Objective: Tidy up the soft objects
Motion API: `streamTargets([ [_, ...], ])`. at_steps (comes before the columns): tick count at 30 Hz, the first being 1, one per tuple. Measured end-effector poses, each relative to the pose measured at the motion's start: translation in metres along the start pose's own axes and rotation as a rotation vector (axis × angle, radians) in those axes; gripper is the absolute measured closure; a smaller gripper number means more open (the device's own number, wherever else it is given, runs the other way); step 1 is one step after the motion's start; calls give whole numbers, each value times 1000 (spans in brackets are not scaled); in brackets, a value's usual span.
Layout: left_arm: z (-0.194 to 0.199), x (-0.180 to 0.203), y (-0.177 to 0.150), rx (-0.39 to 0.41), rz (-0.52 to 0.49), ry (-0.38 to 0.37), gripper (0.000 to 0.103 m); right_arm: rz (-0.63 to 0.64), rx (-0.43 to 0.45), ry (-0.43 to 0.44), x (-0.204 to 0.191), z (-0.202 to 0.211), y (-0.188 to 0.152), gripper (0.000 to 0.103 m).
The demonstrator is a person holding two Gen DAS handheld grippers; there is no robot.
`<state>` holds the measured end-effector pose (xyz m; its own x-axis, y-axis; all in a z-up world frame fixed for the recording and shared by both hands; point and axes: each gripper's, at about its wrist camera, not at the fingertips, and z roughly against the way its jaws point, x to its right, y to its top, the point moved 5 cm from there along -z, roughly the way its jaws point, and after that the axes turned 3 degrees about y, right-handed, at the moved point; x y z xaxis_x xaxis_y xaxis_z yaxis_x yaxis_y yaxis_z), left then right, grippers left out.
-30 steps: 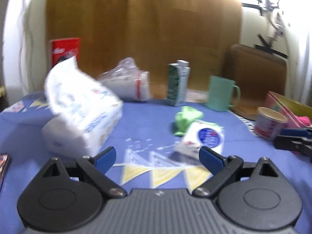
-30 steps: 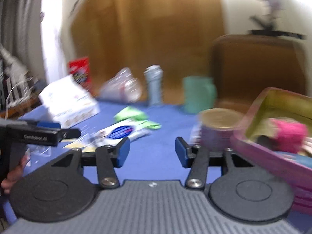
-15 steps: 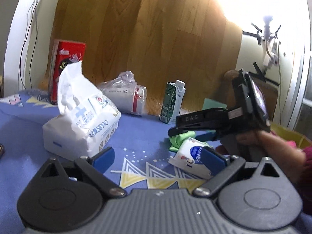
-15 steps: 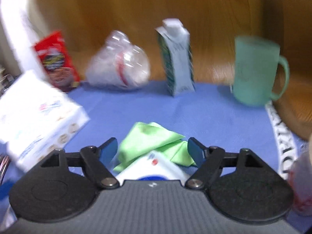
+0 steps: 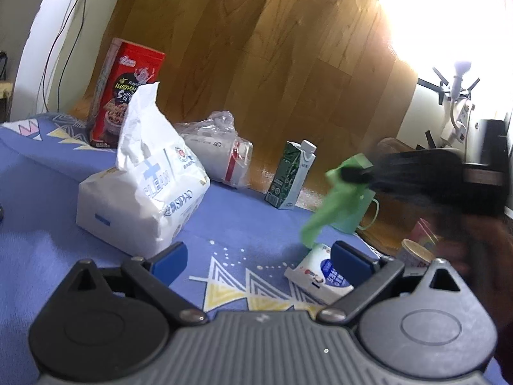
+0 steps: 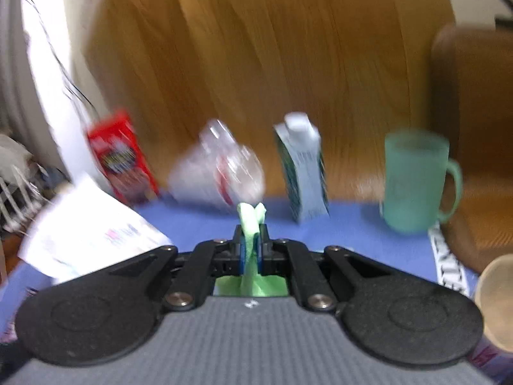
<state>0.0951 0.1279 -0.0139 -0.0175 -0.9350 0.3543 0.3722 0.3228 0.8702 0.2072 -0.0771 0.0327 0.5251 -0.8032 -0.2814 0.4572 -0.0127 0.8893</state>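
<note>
My right gripper [image 6: 251,234] is shut on a green cloth [image 6: 251,216], which is pinched between its blue pads and hangs below them. In the left wrist view the right gripper [image 5: 352,175] is a dark blur with the green cloth [image 5: 333,205] dangling above the table. My left gripper [image 5: 259,256] hovers low over the blue tablecloth [image 5: 243,224] with its jaws opening and nothing gripped. A small white wipes pack [image 5: 320,272] lies by its right finger. A large white tissue pack [image 5: 144,199] stands at the left.
Along the back stand a red snack box [image 5: 128,89], a plastic bag of cups [image 5: 221,157], a milk carton [image 5: 290,176] and a green mug [image 6: 413,179]. A round can [image 5: 415,252] sits at the right. A wooden panel rises behind the table.
The right gripper has closed on the green cloth and lifted it off the table. The left gripper has rolled and shifted a little, its jaws slightly wider.
</note>
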Motion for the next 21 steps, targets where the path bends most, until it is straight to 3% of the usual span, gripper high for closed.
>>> streamTargets([
  [3,0,-5,0,-8,32,-9,4,37,29,82,-13,39,-8,94],
  [7,-1,-9,0,-26,63,-26,4,90,-52,137,-20,75,-49,94],
  [12,-5,0,-3,-80,22,-57,4,214,-167,52,-22,93,-112,89],
  [13,-4,4,-4,-90,11,-63,4,228,-178,40,-23,93,-119,86],
  [14,-3,8,-5,-106,5,-80,4,234,-184,38,-23,98,-125,74],
  [15,-2,12,-7,-122,9,-101,4,237,-183,36,-23,101,-128,55],
  [17,0,23,-14,-163,28,-156,4,255,-153,28,-22,111,-129,39],
  [19,-1,39,-20,-209,16,-198,4,279,-139,28,-21,116,-126,38],
  [21,-3,55,-26,-247,-13,-221,4,294,-139,34,-20,112,-127,31],
])
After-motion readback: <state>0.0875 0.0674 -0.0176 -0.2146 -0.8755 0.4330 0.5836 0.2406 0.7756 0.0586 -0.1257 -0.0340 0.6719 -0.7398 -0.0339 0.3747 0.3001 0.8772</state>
